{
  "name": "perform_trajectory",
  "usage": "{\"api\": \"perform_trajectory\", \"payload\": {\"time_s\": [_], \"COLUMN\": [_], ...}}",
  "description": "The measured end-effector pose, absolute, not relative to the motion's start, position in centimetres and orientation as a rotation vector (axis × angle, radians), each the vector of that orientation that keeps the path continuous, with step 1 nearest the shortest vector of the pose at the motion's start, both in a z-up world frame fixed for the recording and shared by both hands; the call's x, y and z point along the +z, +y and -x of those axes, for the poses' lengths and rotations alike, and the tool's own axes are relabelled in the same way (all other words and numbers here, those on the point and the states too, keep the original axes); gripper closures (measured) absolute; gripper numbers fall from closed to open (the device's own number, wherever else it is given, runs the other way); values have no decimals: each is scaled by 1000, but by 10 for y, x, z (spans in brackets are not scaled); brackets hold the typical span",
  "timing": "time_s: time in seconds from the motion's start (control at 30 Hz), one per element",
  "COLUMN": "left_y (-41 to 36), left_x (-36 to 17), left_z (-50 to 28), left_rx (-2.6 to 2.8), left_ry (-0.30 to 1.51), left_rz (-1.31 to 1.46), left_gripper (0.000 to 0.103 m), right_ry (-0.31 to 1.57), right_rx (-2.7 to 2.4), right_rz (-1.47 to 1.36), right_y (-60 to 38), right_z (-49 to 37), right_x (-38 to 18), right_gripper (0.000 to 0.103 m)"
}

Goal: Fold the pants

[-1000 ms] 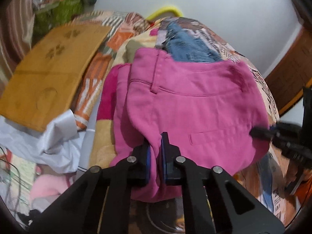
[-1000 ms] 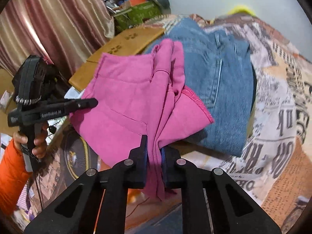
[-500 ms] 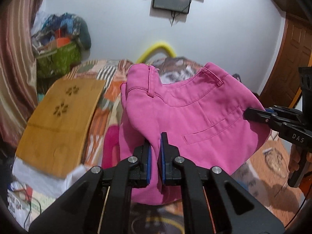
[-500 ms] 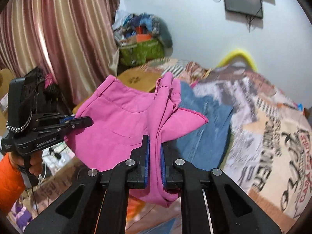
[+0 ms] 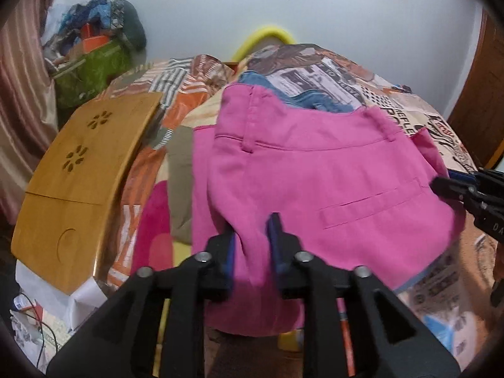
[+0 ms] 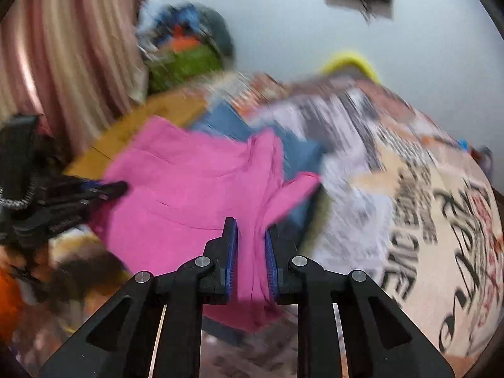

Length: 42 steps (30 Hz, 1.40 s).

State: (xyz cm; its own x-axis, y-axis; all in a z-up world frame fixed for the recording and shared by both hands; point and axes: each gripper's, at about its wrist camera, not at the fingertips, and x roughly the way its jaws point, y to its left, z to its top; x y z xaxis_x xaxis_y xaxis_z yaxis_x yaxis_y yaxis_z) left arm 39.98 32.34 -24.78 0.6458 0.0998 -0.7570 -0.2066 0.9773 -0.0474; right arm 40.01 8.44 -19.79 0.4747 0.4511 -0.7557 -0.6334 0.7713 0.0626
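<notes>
Flanking pink pants (image 5: 315,173): wooden tray (image 5: 85,173), blue jeans (image 5: 318,99) behind.

Pants (image 5: 315,173) apparently atop jeans (image 5: 252,80)

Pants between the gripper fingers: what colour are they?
Pink. The pants are a solid bright pink, clearest in the left wrist view.

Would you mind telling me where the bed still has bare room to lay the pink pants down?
Free: the printed bedspread right of the blue jeans, out to the bed's edge. Crowded: the pink pants overlap the jeans, and the wooden lap board fills the left side.
</notes>
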Motion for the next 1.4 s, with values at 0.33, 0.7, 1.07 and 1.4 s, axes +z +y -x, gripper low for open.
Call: {"api": "perform_trajectory", "payload": {"time_s": [0.33, 0.7, 1.07, 1.4], "left_y": [316, 266, 195, 142], "left_x": [-195, -73, 20, 40], "left_z": [-350, -239, -111, -36], "left_rx": [249, 205, 157, 155], "left_ry": [783, 547, 310, 186], "left_rz": [82, 118, 67, 14], "left_gripper": [67, 67, 66, 36], "right_ry": [804, 563, 356, 237], "right_rx": [617, 704, 779, 823], "right_rz": [194, 151, 48, 0], "right_y": [43, 23, -17, -37], "right_z": [-384, -291, -189, -124], "right_x": [-173, -61, 16, 30], "right_gripper": [59, 59, 59, 59]}}
